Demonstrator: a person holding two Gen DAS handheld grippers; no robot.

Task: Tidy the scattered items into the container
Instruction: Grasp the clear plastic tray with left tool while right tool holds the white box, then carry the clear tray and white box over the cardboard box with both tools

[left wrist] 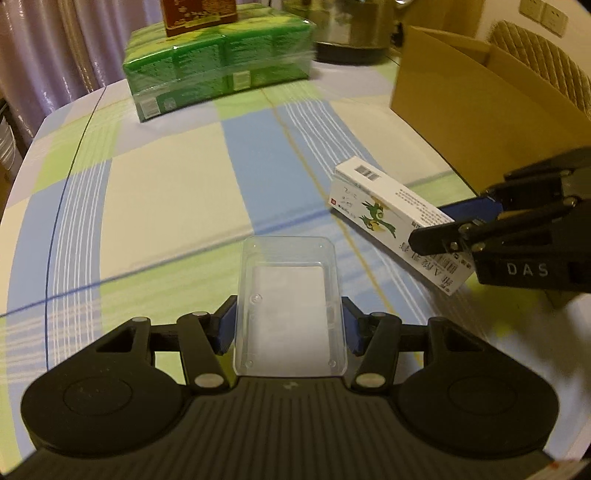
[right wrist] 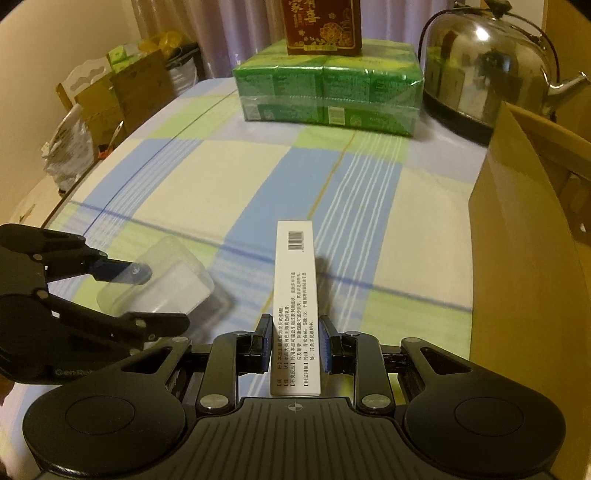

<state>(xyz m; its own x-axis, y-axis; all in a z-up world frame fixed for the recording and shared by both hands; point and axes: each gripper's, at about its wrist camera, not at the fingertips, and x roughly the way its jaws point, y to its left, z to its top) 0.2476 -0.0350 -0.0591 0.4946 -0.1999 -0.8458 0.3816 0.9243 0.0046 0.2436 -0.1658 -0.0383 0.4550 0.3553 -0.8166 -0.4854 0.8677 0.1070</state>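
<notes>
My left gripper point(left wrist: 288, 328) is shut on a clear plastic case point(left wrist: 288, 306), its blue pads pressing the case's two long sides. From the right wrist view, that case point(right wrist: 166, 288) hangs low over the tablecloth in the left gripper point(right wrist: 155, 295). A long white carton point(right wrist: 295, 295) with a barcode and printed text sits between the pads of my right gripper point(right wrist: 294, 343), which is shut on it. The carton point(left wrist: 388, 214) shows a green bird print, and the right gripper point(left wrist: 454, 225) grips its near end. An open cardboard box point(left wrist: 480, 110) point(right wrist: 528, 258) stands at the right.
A green wrapped tissue pack point(right wrist: 328, 92) with a red box point(right wrist: 321, 26) on top stands at the far side of the checked tablecloth point(right wrist: 221, 177). A steel kettle point(right wrist: 480, 62) sits beside it. Cartons and bags point(right wrist: 92, 110) crowd the floor past the table's left edge.
</notes>
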